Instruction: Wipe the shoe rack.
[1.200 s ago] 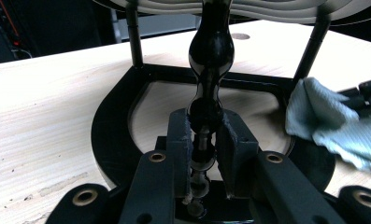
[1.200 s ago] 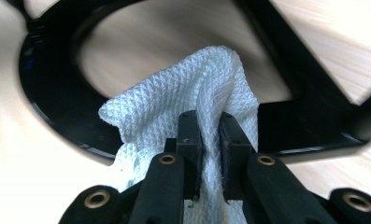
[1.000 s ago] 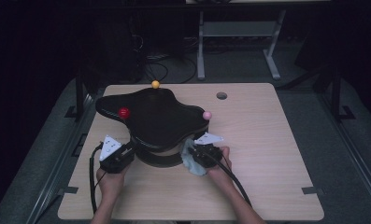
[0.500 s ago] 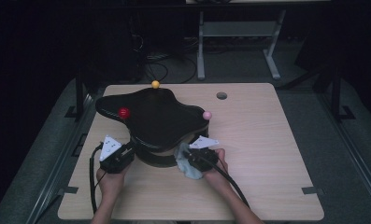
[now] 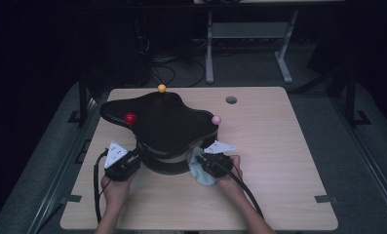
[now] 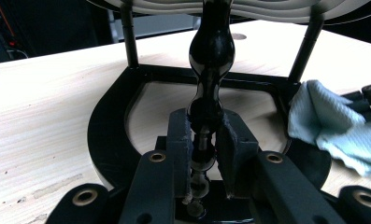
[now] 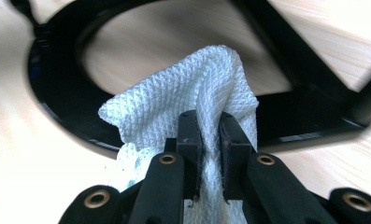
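A black stand with a wavy black top (image 5: pixel 166 124) sits at the table's left middle, with a red ball (image 5: pixel 129 118), a yellow ball (image 5: pixel 162 88) and a pink ball (image 5: pixel 216 119) on it. My left gripper (image 5: pixel 132 158) is at its near left side. In the left gripper view that gripper (image 6: pixel 204 140) is shut on a glossy black turned post (image 6: pixel 210 56) rising from the ring-shaped base (image 6: pixel 108 135). My right gripper (image 5: pixel 203 161) holds a pale blue cloth (image 5: pixel 201 170) at the stand's near right. In the right gripper view it (image 7: pixel 209 135) is shut on the cloth (image 7: pixel 183 98), which lies against the black base (image 7: pixel 57 93).
The wooden table (image 5: pixel 279 161) has a round hole (image 5: pixel 231 100) at its far right. Thin black struts (image 6: pixel 129 37) carry the top above the base. The cloth (image 6: pixel 328 121) hangs at the right of the left gripper view. Dark floor and a metal frame lie beyond the table.
The right gripper with the cloth has shifted slightly to the left along the stand's base. The left gripper has kept still on the post.
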{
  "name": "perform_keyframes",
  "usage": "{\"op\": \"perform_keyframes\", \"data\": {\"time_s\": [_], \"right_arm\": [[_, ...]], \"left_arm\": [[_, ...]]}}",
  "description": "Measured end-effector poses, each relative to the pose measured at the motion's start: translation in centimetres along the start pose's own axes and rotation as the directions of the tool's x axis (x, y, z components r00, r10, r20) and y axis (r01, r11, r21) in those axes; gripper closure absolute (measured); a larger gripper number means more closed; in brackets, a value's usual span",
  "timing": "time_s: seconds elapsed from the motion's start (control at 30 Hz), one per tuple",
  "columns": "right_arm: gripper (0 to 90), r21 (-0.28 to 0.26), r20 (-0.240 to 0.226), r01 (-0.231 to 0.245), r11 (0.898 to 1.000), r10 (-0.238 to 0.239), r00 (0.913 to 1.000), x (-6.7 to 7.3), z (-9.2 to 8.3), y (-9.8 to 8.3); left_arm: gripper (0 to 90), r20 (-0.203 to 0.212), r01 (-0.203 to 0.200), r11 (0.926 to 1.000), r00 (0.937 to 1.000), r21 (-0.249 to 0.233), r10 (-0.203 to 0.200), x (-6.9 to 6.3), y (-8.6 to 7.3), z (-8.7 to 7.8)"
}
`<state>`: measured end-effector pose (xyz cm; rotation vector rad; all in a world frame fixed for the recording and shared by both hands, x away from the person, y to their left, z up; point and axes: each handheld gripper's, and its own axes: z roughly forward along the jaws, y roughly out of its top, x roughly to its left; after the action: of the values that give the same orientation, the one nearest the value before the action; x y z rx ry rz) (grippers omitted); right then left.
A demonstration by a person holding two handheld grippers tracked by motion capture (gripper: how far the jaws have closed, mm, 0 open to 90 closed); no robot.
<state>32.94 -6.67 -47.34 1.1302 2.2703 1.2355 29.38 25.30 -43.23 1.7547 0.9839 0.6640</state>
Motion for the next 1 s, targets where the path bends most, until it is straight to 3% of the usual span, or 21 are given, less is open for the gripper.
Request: {"op": "perform_keyframes", "data": {"time_s": [0.07,0.17,0.37,0.5,0.57,0.6,0.7,0.73,0.87,1.0], "right_arm": [[81.0,-0.011,0.014,-0.014,1.000,0.014,0.9998,-0.3,-0.4,-0.1],[81.1,-0.068,0.025,-0.016,0.998,0.017,0.9995,0.0,-1.4,-0.1],[81.0,-0.169,0.055,0.001,0.986,0.008,0.9985,1.3,-3.5,0.4],[81.0,-0.217,0.080,-0.003,0.976,0.021,0.9965,1.4,-4.6,0.0],[81.0,-0.255,0.093,-0.030,0.967,0.055,0.9941,1.2,-5.0,-0.5],[81.0,-0.288,0.096,-0.055,0.956,0.086,0.9917,1.0,-5.4,-0.8],[81.0,-0.335,0.100,-0.075,0.939,0.115,0.9883,0.8,-6.2,-1.2],[81.0,-0.361,0.093,-0.086,0.929,0.128,0.9874,0.7,-6.6,-1.1],[80.9,-0.414,0.071,-0.093,0.905,0.135,0.9884,0.5,-7.7,0.0],[80.9,-0.435,0.058,-0.087,0.896,0.125,0.9904,0.1,-7.6,2.0]], "left_arm": [[75.7,0.002,0.001,1.0000,1.0000,-0.002,-0.001,0.0,0.0,0.0],[75.8,0.007,0.003,1.0000,1.0000,-0.003,-0.003,0.1,0.0,0.1],[75.6,0.017,0.006,1.0000,0.9998,0.004,-0.006,0.0,0.3,0.7],[75.6,0.024,0.007,1.0000,0.9997,0.006,-0.007,0.0,0.5,1.3],[75.6,0.025,0.011,0.9999,0.9996,0.005,-0.011,0.0,0.7,1.6],[75.6,0.024,0.010,0.9999,0.9997,0.007,-0.010,0.1,0.7,1.7],[75.5,0.021,0.022,0.9998,0.9995,0.001,-0.022,0.3,0.8,2.1],[75.4,0.021,0.022,0.9998,0.9995,0.001,-0.022,0.3,0.8,2.1],[75.5,0.015,0.020,0.9998,0.9997,0.002,-0.020,0.3,0.8,2.1],[75.4,0.016,0.021,0.9998,0.9997,0.002,-0.021,0.3,0.8,2.2]]}}
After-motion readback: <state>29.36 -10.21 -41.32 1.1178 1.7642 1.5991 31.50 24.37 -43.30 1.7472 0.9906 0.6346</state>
